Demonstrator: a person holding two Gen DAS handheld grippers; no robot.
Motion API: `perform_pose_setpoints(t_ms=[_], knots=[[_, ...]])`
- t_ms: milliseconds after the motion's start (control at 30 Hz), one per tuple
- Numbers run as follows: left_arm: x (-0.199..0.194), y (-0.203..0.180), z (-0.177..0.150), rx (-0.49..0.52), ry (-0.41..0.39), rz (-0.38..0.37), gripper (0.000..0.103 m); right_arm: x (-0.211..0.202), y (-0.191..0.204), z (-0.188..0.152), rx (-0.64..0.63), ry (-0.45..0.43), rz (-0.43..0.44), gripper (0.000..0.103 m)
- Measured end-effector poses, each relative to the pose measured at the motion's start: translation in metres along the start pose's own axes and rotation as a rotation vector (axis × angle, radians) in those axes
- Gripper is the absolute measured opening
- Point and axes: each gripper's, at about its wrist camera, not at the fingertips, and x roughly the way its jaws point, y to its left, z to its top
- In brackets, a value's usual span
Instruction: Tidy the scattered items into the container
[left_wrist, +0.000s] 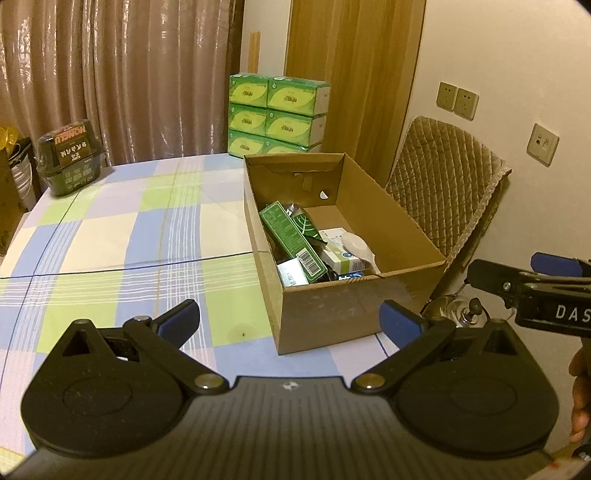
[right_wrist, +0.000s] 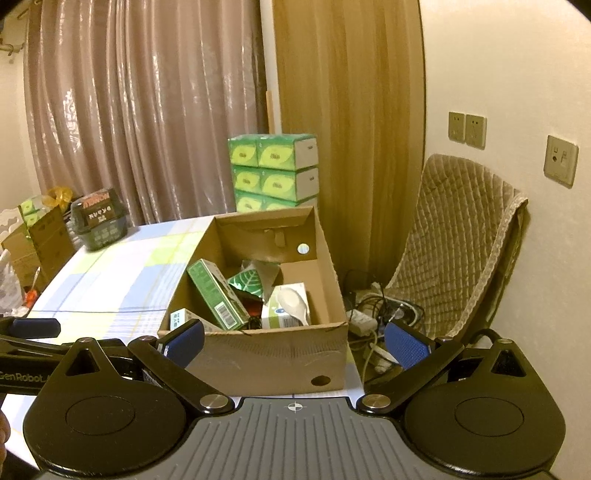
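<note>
The cardboard box (left_wrist: 354, 302) I am filling sits at the right end of the table (left_wrist: 110, 229), close to its near edge, open at the top. Inside it lie a long green carton (left_wrist: 291, 236) leaning on the left wall, a dark green leaf-printed packet (right_wrist: 249, 282) behind it, a white box (right_wrist: 284, 314) with a white spoon (right_wrist: 295, 301) resting on top, and a small pale box (left_wrist: 293, 277) in the near left corner. The right part of the box floor is bare.

My left gripper (left_wrist: 290, 321) hovers just short of the box's near wall, its blue pads spread wide with nothing between them. My right gripper (right_wrist: 293, 341) hangs beside it, to the right, also spread wide and empty; one of its fingers (left_wrist: 491, 275) shows at the edge of the left view.

The checked cloth in sight carries no loose items. Only a dark green tub (left_wrist: 70, 158) stands at the far left corner, well apart from the box. Beyond the table are stacked green tissue packs (left_wrist: 277, 114), curtains, and a quilted chair (right_wrist: 458, 240) with cables on the floor beside it.

I judge the tidying nearly finished. To do this step well I would sweep both cameras across the table for anything missed, and if the tub belongs in the box, take it low by its sides and set it into the bare right part
</note>
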Motion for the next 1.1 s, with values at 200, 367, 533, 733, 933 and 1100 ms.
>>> perform_pose_setpoints(t_ms=[200,367,533,733,933,1100], knots=[[-0.005,-0.002,0.0,-0.005,-0.001,0.021,0.102,-0.006,-0.002,0.0,-0.002,-0.004,-0.009,0.101],[-0.008,-0.003,0.0,-0.01,-0.009,0.02,0.102,-0.01,-0.001,0.0,-0.012,-0.011,-0.014,0.101],[-0.011,-0.003,0.0,-0.009,-0.02,0.017,0.102,-0.014,0.004,0.001,-0.026,-0.02,-0.014,0.101],[-0.01,0.0,-0.001,-0.022,-0.009,0.027,0.102,-0.016,0.008,0.0,-0.032,-0.021,-0.011,0.101],[-0.009,0.001,-0.004,-0.002,-0.001,0.028,0.102,-0.015,0.007,-0.005,-0.011,-0.009,-0.021,0.101],[-0.009,0.005,-0.005,-0.013,-0.003,0.021,0.102,-0.015,0.009,-0.007,-0.021,-0.002,-0.025,0.101]])
